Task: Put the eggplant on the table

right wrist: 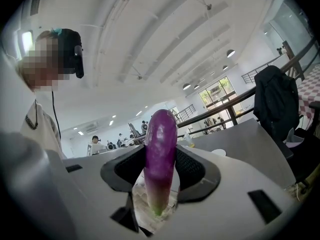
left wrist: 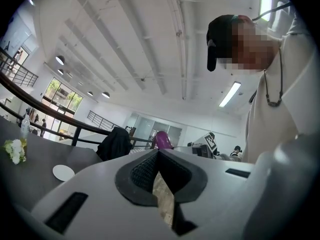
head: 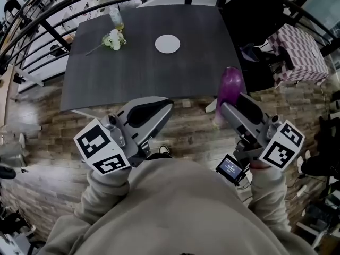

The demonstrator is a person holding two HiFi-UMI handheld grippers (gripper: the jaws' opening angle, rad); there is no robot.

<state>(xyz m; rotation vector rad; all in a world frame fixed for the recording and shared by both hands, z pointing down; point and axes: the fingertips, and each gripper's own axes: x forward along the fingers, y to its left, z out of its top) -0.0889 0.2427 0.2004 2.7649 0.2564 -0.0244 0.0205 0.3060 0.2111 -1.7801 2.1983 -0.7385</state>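
1. Our right tongs [head: 227, 112] are pinching the eggplant [head: 230, 91], with a pad pressed on each side of it.
2. In the right gripper view the eggplant [right wrist: 160, 149] stands upright between the pads of the right tongs [right wrist: 160, 171]. Its purple end is up and its pale green end points down.
3. In the head view the eggplant is held in the air by the near right corner of the tabletop [head: 133, 68], not resting on it.
4. Our left tongs [head: 159, 109] are pressed together at the tips with nothing between them. In the left gripper view only a sliver of wooden floor [head: 196, 122] shows through the narrow gap behind the tips of the left tongs [left wrist: 159, 154].
5. The dark grey tabletop carries a white plate [head: 167, 43] near its middle. A small bunch of white flowers [head: 113, 39] and a bottle [head: 116, 18] sit toward its far left.
6. A dark jacket [head: 254, 15] hangs at the far right side, and a checked cloth [head: 300, 52] lies beyond it.
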